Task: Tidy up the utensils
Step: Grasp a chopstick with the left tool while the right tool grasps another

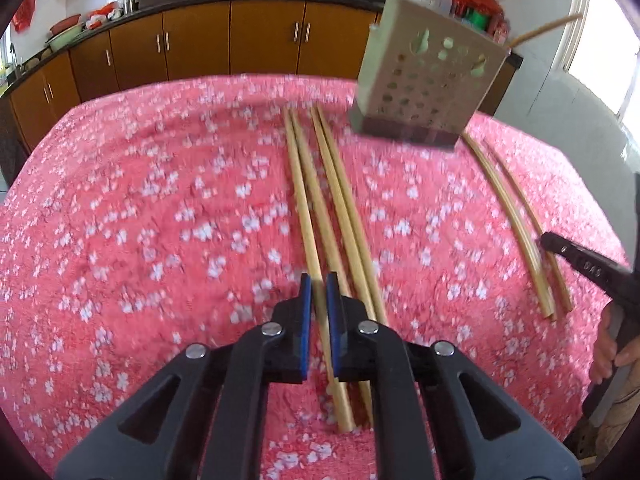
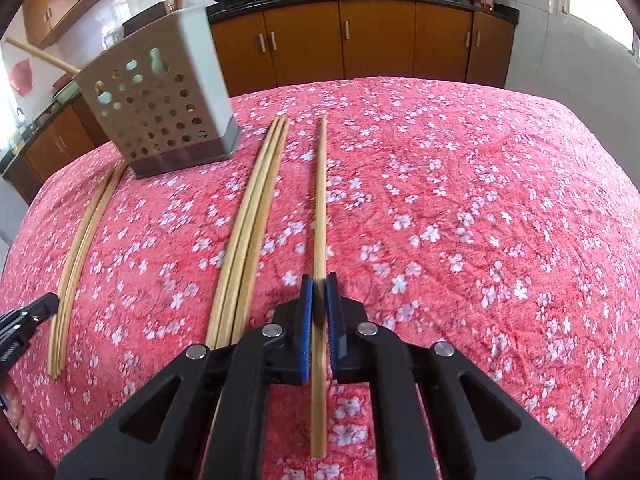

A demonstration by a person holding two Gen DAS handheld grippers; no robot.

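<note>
step: chopstick pickup | right gripper (image 2: 319, 282) clenched on single pale bamboo chopstick (image 2: 320, 208) | left gripper (image 1: 319, 282) released, straddling another | next — lift, drop into perforated grey metal holder (image 2: 160, 108)

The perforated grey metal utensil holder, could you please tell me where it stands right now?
The perforated grey metal utensil holder stands at the far left of the pink floral tablecloth in the right wrist view, between two bundles of wooden chopsticks.

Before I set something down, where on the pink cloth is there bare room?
Free: the cloth right of the single chopstick, out to the table edge. In the left wrist view, the cloth left of the four chopsticks is also free. Crowded: between those chopsticks and around the perforated holder.
</note>
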